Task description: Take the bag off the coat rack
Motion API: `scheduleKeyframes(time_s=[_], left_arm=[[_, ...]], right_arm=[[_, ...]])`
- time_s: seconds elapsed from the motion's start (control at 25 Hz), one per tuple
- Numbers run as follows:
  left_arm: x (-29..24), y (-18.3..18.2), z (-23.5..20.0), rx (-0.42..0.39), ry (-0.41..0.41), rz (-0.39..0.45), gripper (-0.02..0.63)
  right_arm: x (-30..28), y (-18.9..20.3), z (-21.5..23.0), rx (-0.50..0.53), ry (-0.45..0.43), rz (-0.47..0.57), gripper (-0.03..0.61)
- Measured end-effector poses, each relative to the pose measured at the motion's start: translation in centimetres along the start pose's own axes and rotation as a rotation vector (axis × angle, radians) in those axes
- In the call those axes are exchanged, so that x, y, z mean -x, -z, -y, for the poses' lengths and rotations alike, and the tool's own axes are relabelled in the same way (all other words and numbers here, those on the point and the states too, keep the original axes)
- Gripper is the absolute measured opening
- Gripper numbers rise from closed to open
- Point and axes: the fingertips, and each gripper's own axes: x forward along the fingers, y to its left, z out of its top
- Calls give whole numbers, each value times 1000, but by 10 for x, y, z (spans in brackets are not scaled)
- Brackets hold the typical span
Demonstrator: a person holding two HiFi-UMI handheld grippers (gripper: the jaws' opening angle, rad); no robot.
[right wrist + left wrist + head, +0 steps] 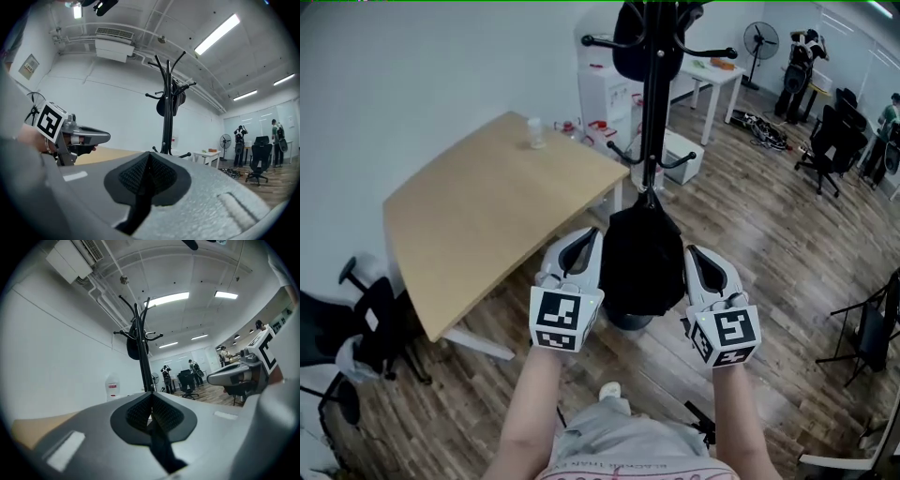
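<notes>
A black bag (642, 262) hangs from a low hook of the black coat rack (652, 103), straight in front of me. My left gripper (585, 236) is just left of the bag and my right gripper (697, 255) just right of it, both pointing up and shut with nothing between the jaws. I cannot tell whether either touches the bag. A second dark item (630, 45) hangs on the rack's upper hooks. It shows again as the dark item (135, 346) in the left gripper view and the dark item (167, 102) in the right gripper view. The low bag is hidden in both gripper views.
A light wooden table (487, 216) stands left of the rack, with a small clear cup (534, 134) at its far edge. Black office chairs (356, 328) are at the near left. A white table (712, 80), a fan (760, 42) and people (797, 61) are at the back right.
</notes>
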Motion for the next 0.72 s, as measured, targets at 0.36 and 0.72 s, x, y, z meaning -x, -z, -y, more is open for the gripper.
scheduleKeyframes(time_s=[0.36, 0.72], left_arm=[[-45, 20, -19, 64, 192, 12, 175], [-61, 38, -17, 101, 292, 10, 286]], right_arm=[[-44, 6, 8, -7, 62, -10, 152], [-56, 26, 14, 23, 12, -63, 310]])
